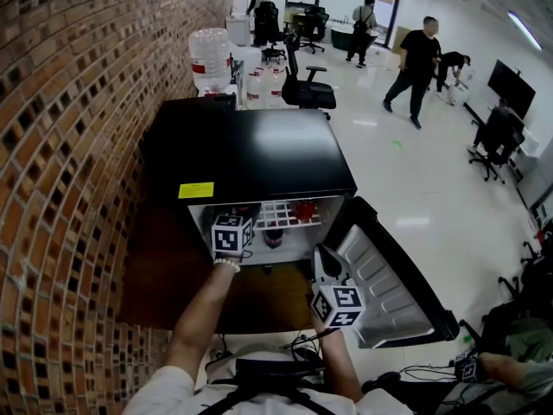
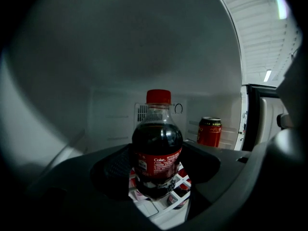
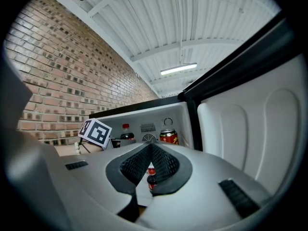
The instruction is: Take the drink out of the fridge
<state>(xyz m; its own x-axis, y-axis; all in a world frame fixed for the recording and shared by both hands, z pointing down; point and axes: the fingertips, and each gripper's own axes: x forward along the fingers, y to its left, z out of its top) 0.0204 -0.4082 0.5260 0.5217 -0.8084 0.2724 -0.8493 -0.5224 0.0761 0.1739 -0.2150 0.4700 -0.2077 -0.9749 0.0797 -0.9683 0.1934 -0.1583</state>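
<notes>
The black mini fridge [image 1: 251, 150] stands with its door [image 1: 389, 284] swung open to the right. On its white wire shelf [image 1: 281, 214] stands a cola bottle [image 2: 158, 148] with a red cap and a red label. My left gripper [image 2: 158, 154] reaches inside, and its pads touch the bottle on both sides. In the head view the marker cube of the left gripper [image 1: 232, 232] hides the bottle. A red can [image 2: 209, 131] stands further right on the same shelf. My right gripper [image 3: 150, 148] hangs shut and empty in front of the open door.
More bottles [image 3: 151, 177] stand below the shelf. A brick wall [image 1: 60, 188] runs along the left of the fridge. A water jug [image 1: 210, 59] and office chairs [image 1: 307, 89] stand beyond it. People walk on the far white floor. Cables lie by my feet.
</notes>
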